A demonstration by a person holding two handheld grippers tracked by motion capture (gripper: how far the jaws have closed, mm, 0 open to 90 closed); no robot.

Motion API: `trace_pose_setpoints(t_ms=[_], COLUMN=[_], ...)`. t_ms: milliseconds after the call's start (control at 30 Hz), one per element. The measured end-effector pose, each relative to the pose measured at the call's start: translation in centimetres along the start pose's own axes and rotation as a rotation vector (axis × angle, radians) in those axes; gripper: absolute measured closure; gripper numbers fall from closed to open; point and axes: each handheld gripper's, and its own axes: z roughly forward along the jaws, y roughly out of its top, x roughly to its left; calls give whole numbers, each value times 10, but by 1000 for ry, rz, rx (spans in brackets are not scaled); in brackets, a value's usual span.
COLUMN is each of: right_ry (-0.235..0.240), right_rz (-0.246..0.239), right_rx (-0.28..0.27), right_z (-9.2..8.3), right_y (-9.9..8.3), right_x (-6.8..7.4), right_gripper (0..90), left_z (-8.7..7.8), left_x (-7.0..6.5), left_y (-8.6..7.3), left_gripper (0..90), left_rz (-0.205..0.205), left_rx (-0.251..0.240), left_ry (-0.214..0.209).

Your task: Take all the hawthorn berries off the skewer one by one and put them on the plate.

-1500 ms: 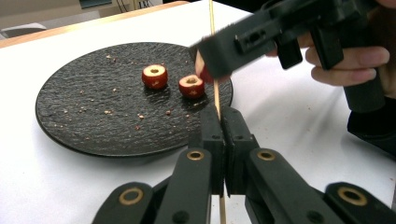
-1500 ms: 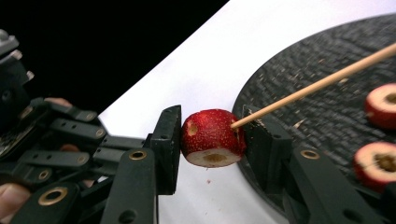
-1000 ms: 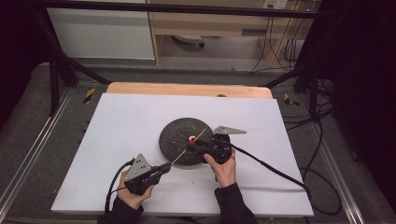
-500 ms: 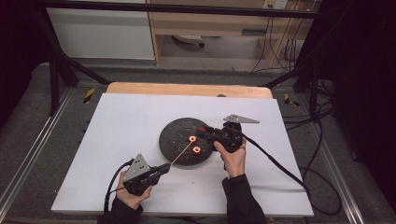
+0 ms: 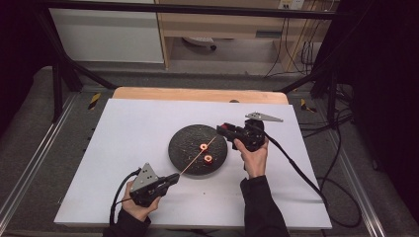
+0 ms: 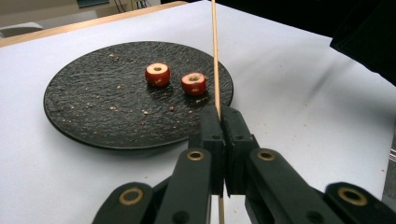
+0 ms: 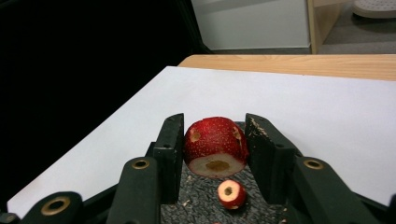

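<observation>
Your left gripper [image 5: 173,178], low and left of centre in the high view, has its jaws pressed together on one thin wooden skewer [image 5: 197,156]. The stick's long axis runs up and to the right from that grip, slanting over the dark plate [image 5: 179,150] in the middle of the frame; its free tip ends near the plate's upper right rim.

On the plate you have two small red fruit pieces [image 5: 202,146], each with a hole through the core, lying just beside the skewer, one on either side of it.

Further right, your right gripper [image 5: 223,129] pinches a third red fruit piece [image 7: 215,146], larger, cored, its cut face turned down in the right gripper view. It hangs over the plate's upper right edge, close to the skewer's tip, so the right hand is the nearer one. I judge the coming move to turn on lining that hole up with the stick's slanted axis.

Count: one skewer, one plate, three fruit pieces, two grippers.
</observation>
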Motion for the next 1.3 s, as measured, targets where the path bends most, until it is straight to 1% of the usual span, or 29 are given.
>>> trace_pose_setpoints(t_ms=[100,167,333,500,633,833,967,1100,1233,1300], right_ry=[-17,-21,-38,-49,-56,-80,-91,-79,-61,-45], right_rz=[8,15,24,13,1,-14,-31,-41,-79,-90], right_rx=[9,20,81,158,204,226,219,185,175,178], right_z=[1,3,16,35,47,57,57,48,34,26], right_y=[-2,-6,-28,-52,-67,-78,-77,-69,-62,-60], right_x=[-5,-9,-17,-21,-22,-25,-24,-21,-15,-14], right_gripper=[597,597,597,596,594,588,541,473,351,266], left_z=[-1,-2,-2,-2,-2,-2,-2,-3,-3,-2], left_x=[1,2,4,5,6,6,7,7,8,8], left_y=[0,0,0,-1,-1,-1,-1,-1,0,0], left_gripper=[883,883,883,883,883,883,883,883,882,883], left_rz=[-5,-8,-11,-17,-18,-21,-23,-27,-31,-33], left_rx=[-2,-4,-3,-4,-3,3,2,3,2,5], left_ry=[4,6,8,10,12,12,12,12,13,14])
